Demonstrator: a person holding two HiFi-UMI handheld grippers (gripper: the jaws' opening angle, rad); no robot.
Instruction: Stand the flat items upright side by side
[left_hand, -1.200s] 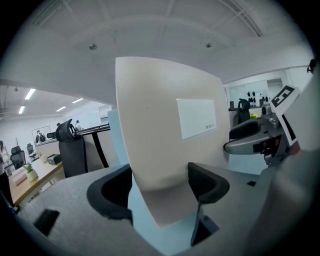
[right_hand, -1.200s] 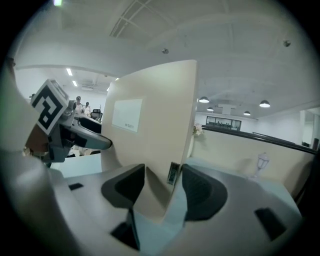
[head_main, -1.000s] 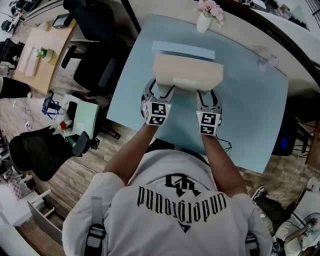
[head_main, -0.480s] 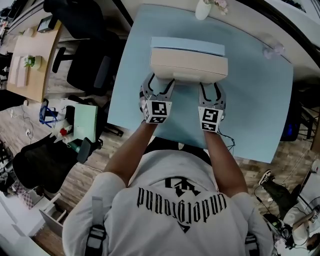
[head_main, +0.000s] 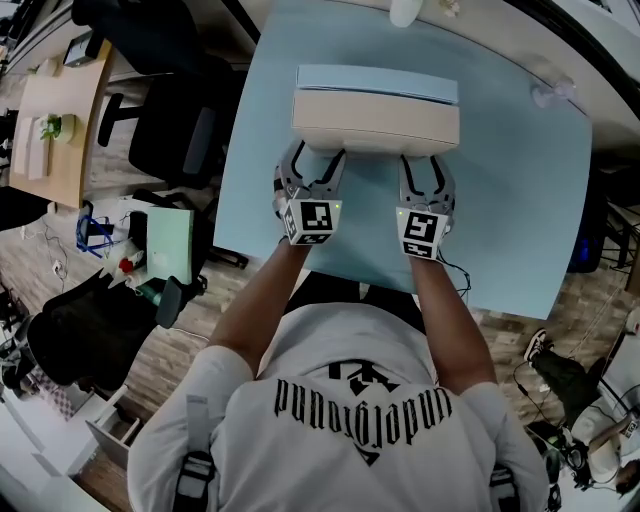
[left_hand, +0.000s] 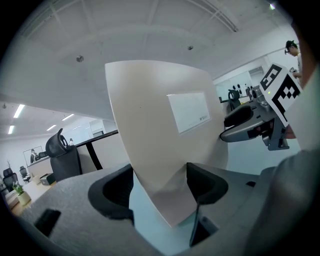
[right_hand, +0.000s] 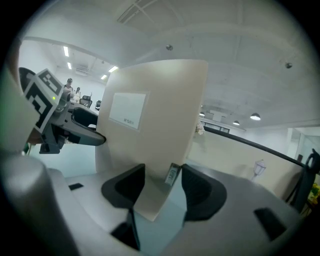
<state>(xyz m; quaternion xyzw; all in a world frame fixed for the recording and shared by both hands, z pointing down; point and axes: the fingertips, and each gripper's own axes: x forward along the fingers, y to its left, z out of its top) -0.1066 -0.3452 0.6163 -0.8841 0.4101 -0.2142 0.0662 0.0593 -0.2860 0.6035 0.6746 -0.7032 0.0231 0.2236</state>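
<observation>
- The left tongs (head_main: 318, 156) have the near left end of the beige box (head_main: 376, 118) between their dark jaws. The jaws are closing on it, and in the left gripper view (left_hand: 160, 186) both already touch the cardboard.
- The right tongs (head_main: 424, 163) pinch the near right end of the same box. In the right gripper view (right_hand: 162, 187) one jaw lies on the broad face and the other on the narrow side, next to a small tag.
- The two tongs stand side by side at the near side of the box, marker cubes facing up, with the person's bare forearms running back from them.
- The box is upright on its long edge, its narrow top facing the head camera. A white label (left_hand: 189, 111) sits on the broad face turned toward the person.
- Whether the lower edge rests fully on the table (head_main: 520, 200) I cannot tell.
- Right behind the box, touching or just beside it, the blue flat item (head_main: 378, 80) stands parallel to it.
- Both are in the far middle part of the pale blue table.
- A white vase (head_main: 405, 10) is at the far edge.
- A black office chair (head_main: 170, 130) is on the wooden floor off to the left.
</observation>
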